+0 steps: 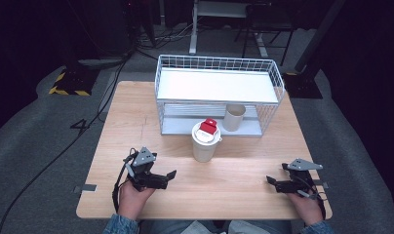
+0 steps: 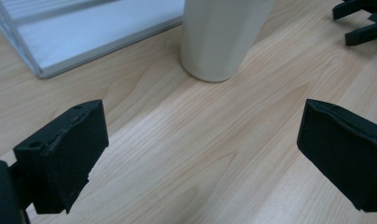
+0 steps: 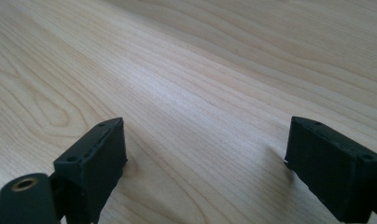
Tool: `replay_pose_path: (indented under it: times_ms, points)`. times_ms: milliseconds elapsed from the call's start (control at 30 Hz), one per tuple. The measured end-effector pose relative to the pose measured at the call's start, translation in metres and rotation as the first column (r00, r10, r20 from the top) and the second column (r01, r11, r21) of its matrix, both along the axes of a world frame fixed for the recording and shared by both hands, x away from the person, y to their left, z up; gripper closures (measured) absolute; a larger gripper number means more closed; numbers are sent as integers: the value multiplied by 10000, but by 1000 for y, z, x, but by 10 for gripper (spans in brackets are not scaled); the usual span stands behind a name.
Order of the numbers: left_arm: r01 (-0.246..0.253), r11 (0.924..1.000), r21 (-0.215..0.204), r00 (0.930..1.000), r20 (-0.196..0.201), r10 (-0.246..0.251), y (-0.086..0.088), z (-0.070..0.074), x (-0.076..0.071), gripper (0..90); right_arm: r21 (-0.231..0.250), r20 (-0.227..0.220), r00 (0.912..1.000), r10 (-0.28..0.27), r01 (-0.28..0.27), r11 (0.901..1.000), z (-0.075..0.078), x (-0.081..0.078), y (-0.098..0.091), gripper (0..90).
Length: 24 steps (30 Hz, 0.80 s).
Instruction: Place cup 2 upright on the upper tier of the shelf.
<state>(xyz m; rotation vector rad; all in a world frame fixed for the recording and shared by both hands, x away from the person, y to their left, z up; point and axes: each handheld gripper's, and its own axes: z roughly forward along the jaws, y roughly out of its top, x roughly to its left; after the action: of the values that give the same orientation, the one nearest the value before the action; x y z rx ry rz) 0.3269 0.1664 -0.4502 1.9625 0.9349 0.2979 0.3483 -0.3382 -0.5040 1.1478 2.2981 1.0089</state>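
- Looking down from the high view: left tool sits low over the tabletop, near-left, jaws apart w/ nothing between them, aimed right toward the middle. Right tool is near the right edge, jaws parted, nothing held, aimed left. Both hands come in from the bottom edge w/ denim sleeves.
- Same view: white cup stands upright at mid-tabletop, between the 2 tools but farther from the person, well apart from both. A red-and-white piece lies on its lid. Just behind the cup is a white wire rack w/ 2 levels; a beige tube stands upright on the lower level, right of the cup.
- Left gripper view: own 2 black jaws stand wide, bare wood between. Cup base is ahead, centre-top, not touching either jaw. Rack's bottom shelf at top left, just beside the cup. Right tool's jaw tips peek in at the top right corner.
- Right gripper view: own jaws are open w/ only wood grain between them; tool is close over the tabletop, casting shadow beside each jaw. Whether the jaws touch the wood, can't tell.
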Motion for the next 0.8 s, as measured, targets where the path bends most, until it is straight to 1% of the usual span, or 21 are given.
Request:
replay_pose_path:
  times_ms: [33,67,100,167,233,267,367,433,467,500,533,600,633,667,700,733,800]
  points:
    - [60,10000,-10,10000,44,-60,-2,1,-1,26,-123,-19,10000,44,-44,9999,0,0,1,128]
    - [146,9999,-31,9999,50,-146,-4,3,-1,26,-133,26,10000,63,-63,9999,0,0,2,129]
    - [146,9999,-31,9999,50,-146,-4,3,-1,25,-133,26,10000,63,-63,9999,0,0,2,129]
    - [315,9995,-96,9995,35,-314,-9,6,-1,26,-38,-124,9999,94,-95,9999,-1,1,1,127]
    - [364,9991,-236,9993,-21,-365,-12,7,0,25,-36,-179,9998,76,-76,10000,-1,2,1,119]
    - [464,9987,-205,9989,-12,-464,-14,8,1,25,-37,-195,9998,65,-65,10000,-1,2,1,116]
    - [525,9984,-193,9986,1,-525,-19,11,2,25,-44,-204,9998,40,-41,10000,-1,3,2,112]
    - [642,9979,-74,9978,141,-641,-25,16,3,24,-47,-214,9998,25,-26,10000,-1,4,3,105]
    - [644,9979,-115,9978,172,-642,-27,17,3,24,-52,-220,9998,10,-11,10000,-1,4,3,103]
    - [662,9978,-90,9974,290,-659,-29,19,4,24,-45,-220,9998,-18,17,10000,-1,4,4,102]
    - [667,9975,-219,9975,265,-661,-31,20,5,22,-46,-227,9997,-33,32,10000,-1,4,4,101]
    - [682,9974,-245,9970,396,-672,-36,23,6,14,-46,-225,9997,-37,36,10000,-1,4,4,101]
    - [682,9974,-245,9970,396,-672,-36,23,6,11,-46,-225,9997,-37,36,10000,-1,4,4,101]
    - [652,9974,-292,9967,508,-637,-42,26,8,10,-59,-223,9997,-47,45,10000,-1,4,4,100]
    - [652,9974,-292,9967,508,-637,-42,26,8,7,-59,-223,9997,-47,45,10000,-1,4,4,100]
    - [694,9970,-340,9955,669,-670,-47,29,10,7,-58,-222,9997,-47,45,10000,-1,4,4,101]
    - [697,9969,-373,9956,659,-671,-52,30,14,4,-59,-222,9997,-47,45,10000,-1,4,4,101]
